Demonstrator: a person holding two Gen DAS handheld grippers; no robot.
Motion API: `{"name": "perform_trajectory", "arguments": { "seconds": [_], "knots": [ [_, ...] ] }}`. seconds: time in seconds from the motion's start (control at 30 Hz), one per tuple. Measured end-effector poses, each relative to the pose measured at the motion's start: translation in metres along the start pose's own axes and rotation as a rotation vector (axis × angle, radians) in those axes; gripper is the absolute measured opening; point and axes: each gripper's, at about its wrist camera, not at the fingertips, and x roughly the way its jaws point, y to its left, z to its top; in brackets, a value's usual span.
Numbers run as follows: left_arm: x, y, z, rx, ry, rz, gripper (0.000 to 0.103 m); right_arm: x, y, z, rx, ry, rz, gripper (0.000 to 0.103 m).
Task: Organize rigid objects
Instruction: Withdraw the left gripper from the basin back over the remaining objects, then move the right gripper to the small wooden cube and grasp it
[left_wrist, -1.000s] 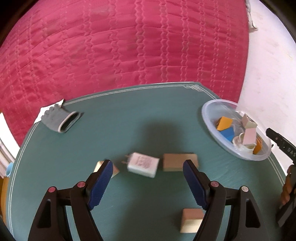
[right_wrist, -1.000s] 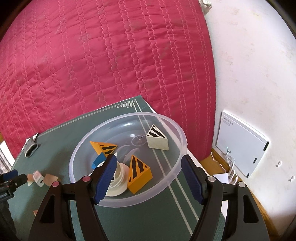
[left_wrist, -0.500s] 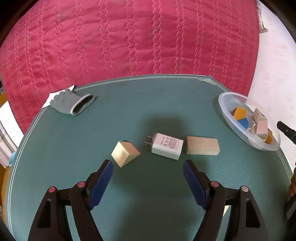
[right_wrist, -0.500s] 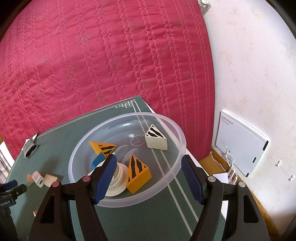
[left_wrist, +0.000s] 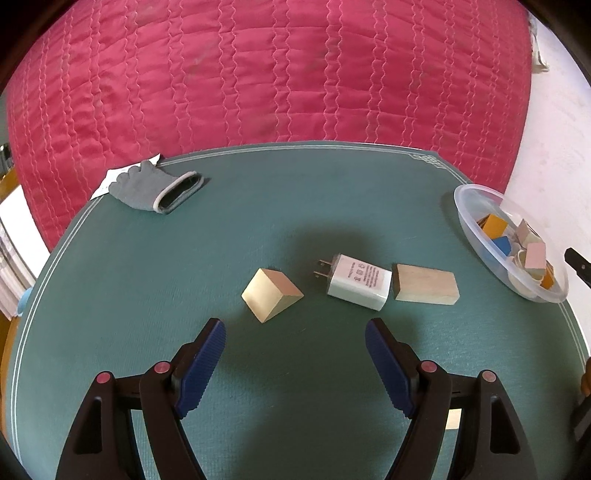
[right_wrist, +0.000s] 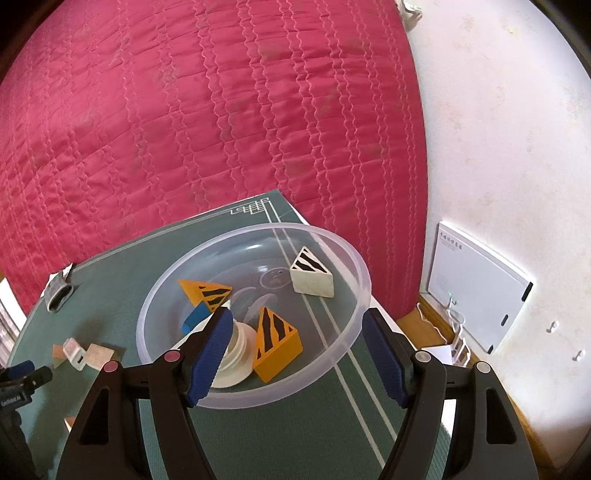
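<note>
Blocks of bare wood are lying loose on the green mat (left_wrist: 147, 280), and the white charger (left_wrist: 359, 281) serves as the landmark. Nearest, the left gripper (left_wrist: 295, 363) is hovering short of the charger with jaws spread wide, holding nothing. A small pale block (left_wrist: 453, 419) is peeking out behind its right finger, mostly hidden. Just left of the charger a wooden wedge (left_wrist: 271, 294) is resting; the rectangular block (left_wrist: 425, 284) is touching the charger's right end. Farther right, the clear bowl (right_wrist: 354, 258) is holding striped wedges, partly blocked by the right gripper (right_wrist: 295, 350), whose jaws are gaping wide and empty. Far left, a grey glove (left_wrist: 157, 186) is lying.
</note>
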Motion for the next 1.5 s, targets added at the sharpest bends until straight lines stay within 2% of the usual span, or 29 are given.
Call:
{"name": "perform_trajectory", "arguments": {
  "seconds": [0.1, 0.3, 0.7, 0.87, 1.03, 1.23, 1.4, 1.5],
  "knots": [
    [0.000, 0.002, -0.001, -0.002, 0.004, -0.001, 0.081, -0.004, 0.006, -0.003, -0.023, 0.004, 0.007, 0.074],
    [0.000, 0.008, -0.001, -0.007, 0.006, -0.002, 0.081, -0.018, 0.030, -0.014, -0.080, 0.040, 0.081, 0.074],
    [-0.009, 0.019, -0.003, -0.037, -0.007, -0.029, 0.081, -0.037, 0.122, -0.067, -0.192, 0.279, 0.355, 0.074],
    [-0.017, 0.028, -0.004, -0.065, -0.018, -0.037, 0.081, -0.039, 0.155, -0.090, -0.227, 0.338, 0.396, 0.074],
    [-0.025, 0.037, -0.005, -0.089, -0.042, -0.009, 0.081, -0.039, 0.178, -0.099, -0.251, 0.345, 0.376, 0.074],
    [-0.029, 0.041, -0.012, -0.083, -0.056, 0.030, 0.081, -0.026, 0.196, -0.100, -0.257, 0.344, 0.293, 0.072],
    [-0.028, 0.044, -0.012, -0.096, -0.047, 0.014, 0.081, -0.022, 0.210, -0.101, -0.322, 0.324, 0.207, 0.056],
    [-0.026, 0.046, -0.012, -0.106, -0.039, 0.009, 0.081, -0.021, 0.213, -0.101, -0.341, 0.319, 0.188, 0.047]
  ]
}}
